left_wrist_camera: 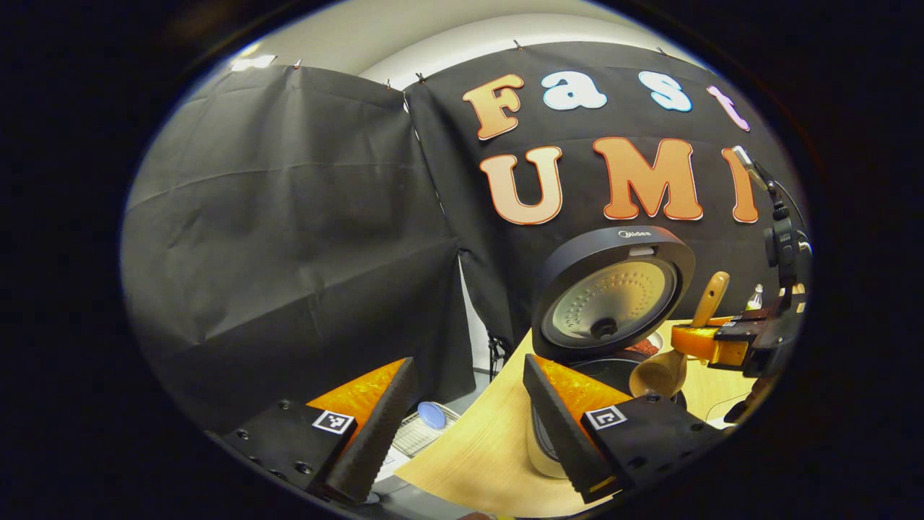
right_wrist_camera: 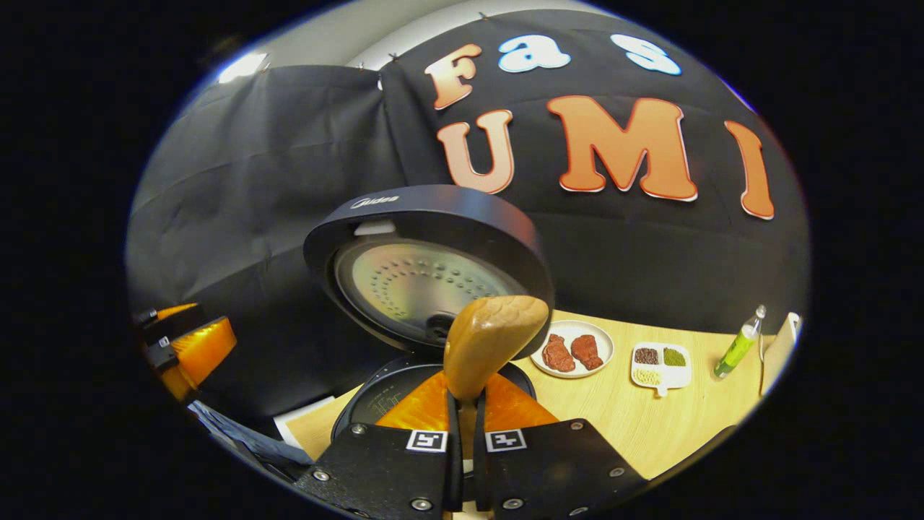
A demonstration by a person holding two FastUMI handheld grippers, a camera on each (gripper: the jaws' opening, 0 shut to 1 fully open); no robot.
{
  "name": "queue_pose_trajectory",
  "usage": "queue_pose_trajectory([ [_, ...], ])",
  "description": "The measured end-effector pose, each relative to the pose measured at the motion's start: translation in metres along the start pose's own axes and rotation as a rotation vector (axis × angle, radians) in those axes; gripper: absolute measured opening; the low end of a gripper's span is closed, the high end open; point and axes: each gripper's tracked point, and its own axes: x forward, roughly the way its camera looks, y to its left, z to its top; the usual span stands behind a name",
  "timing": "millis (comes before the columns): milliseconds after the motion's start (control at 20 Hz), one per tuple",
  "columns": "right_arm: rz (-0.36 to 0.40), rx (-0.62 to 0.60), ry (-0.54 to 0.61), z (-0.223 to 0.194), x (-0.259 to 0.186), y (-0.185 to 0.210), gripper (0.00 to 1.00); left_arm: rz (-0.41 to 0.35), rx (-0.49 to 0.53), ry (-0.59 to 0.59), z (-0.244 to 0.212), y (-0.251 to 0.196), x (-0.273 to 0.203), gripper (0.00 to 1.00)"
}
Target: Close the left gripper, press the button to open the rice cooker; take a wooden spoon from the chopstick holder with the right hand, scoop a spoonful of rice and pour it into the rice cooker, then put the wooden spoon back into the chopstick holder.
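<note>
The black rice cooker stands with its lid (left_wrist_camera: 613, 292) swung up and its dark inner pot (left_wrist_camera: 613, 372) showing below. My left gripper (left_wrist_camera: 465, 433) is open, low by the cooker's left side, with nothing between its fingers. The wooden spoon (left_wrist_camera: 658, 374) hangs bowl-down over the pot's right rim, its handle rising to the right. My right gripper (right_wrist_camera: 465, 426) is shut on the spoon's handle (right_wrist_camera: 491, 339), whose rounded end sticks up in front of the lid (right_wrist_camera: 426, 267). The pot (right_wrist_camera: 382, 401) lies just beyond its fingers. The left gripper (right_wrist_camera: 191, 350) sits off to the left.
On the wooden table (right_wrist_camera: 635, 426), right of the cooker, are a plate with two meat pieces (right_wrist_camera: 572, 350), a white divided dish (right_wrist_camera: 660, 365) and a green bottle (right_wrist_camera: 740, 347). The table's left edge (left_wrist_camera: 462, 440) drops to the floor, where a blue disc (left_wrist_camera: 432, 415) lies.
</note>
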Motion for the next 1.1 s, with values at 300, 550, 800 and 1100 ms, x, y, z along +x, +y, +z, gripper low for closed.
queue_pose_trajectory([
  [300,-0.06,0.183,-0.027,0.013,-0.046,-0.061,0.05,-0.015,-0.038,0.037,-0.003,-0.028,0.002,0.93],
  [550,-0.176,0.284,-0.065,0.013,-0.101,-0.139,0.05,-0.053,-0.024,0.034,0.003,-0.059,-0.001,0.93],
  [800,-0.34,0.337,-0.069,-0.013,-0.154,-0.22,0.05,-0.107,-0.016,0.03,0.01,-0.099,-0.008,0.93],
  [1100,-0.525,0.391,-0.03,-0.066,-0.215,-0.295,0.05,-0.153,0.013,0.015,0.018,-0.136,-0.016,0.93],
])
